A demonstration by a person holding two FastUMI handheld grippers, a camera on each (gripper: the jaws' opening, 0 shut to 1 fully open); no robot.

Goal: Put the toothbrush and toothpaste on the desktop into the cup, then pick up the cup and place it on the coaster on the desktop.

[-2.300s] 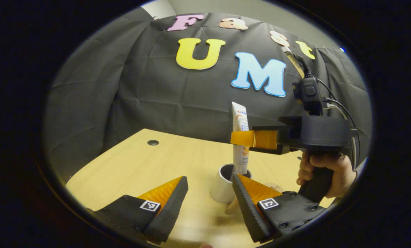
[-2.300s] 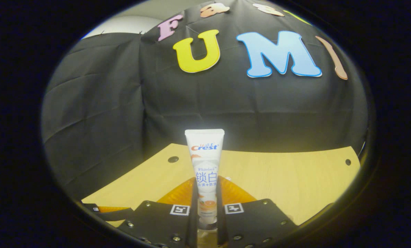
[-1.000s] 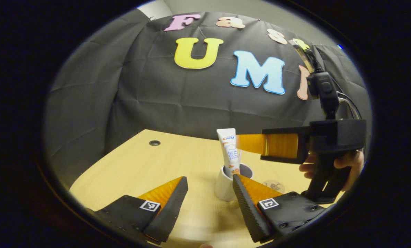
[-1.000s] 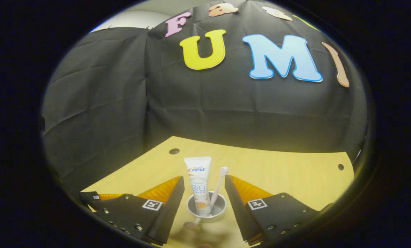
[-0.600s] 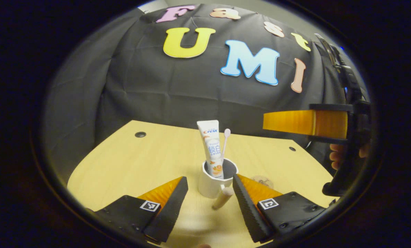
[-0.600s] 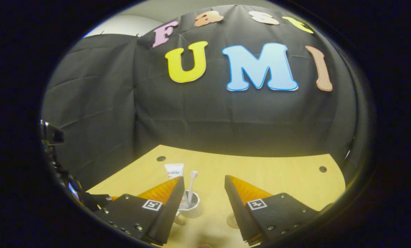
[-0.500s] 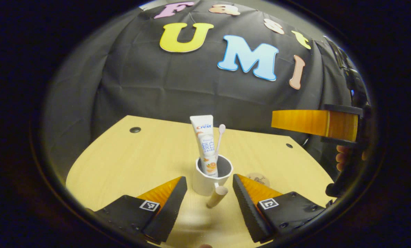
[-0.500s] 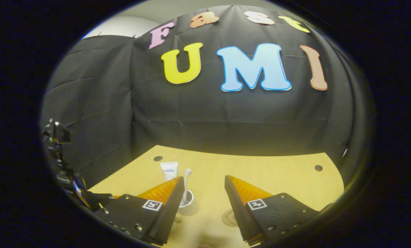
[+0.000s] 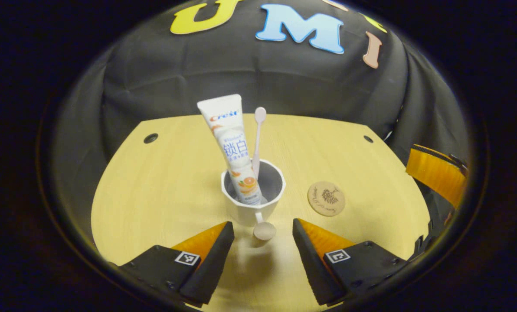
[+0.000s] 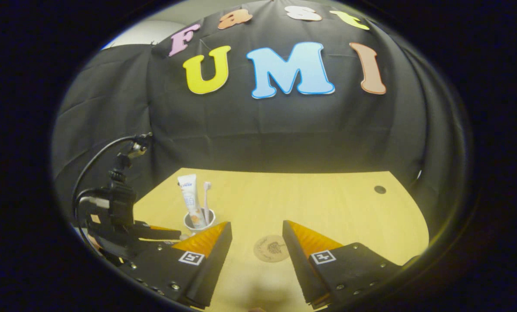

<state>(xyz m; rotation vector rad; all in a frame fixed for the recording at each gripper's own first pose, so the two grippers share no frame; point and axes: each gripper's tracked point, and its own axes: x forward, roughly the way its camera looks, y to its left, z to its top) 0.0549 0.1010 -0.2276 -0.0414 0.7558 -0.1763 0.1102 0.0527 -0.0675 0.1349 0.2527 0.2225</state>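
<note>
Wooden tabletop (image 9: 163,195), pale and bare-grained, carries everything. Nearest in the left gripper view, the left gripper (image 9: 263,242) hangs just short of the near edge with its fingers spread wide and nothing between them. Just beyond the gap stands the cup (image 9: 253,203), white and faceted, about midway across the tabletop, its handle (image 9: 264,230) pointing back toward the fingers. Inside it the toothpaste (image 9: 230,143) stands cap down, leaning left, and the toothbrush (image 9: 257,138) stands nearly upright beside it, head up. To the right of the cup, apart from it, the round coaster (image 9: 326,198) lies flat, nearer the right edge. Two small dark holes (image 9: 150,138) mark the far corners.

In the right gripper view, the right gripper (image 10: 256,251) is likewise wide apart and empty, with the coaster (image 10: 272,248) lying between and just past its fingers. Farther left, the cup (image 10: 199,222) with the toothpaste (image 10: 189,197) and toothbrush (image 10: 206,195) stands near the left edge, the left gripper's body (image 10: 119,221) beside it.
</note>
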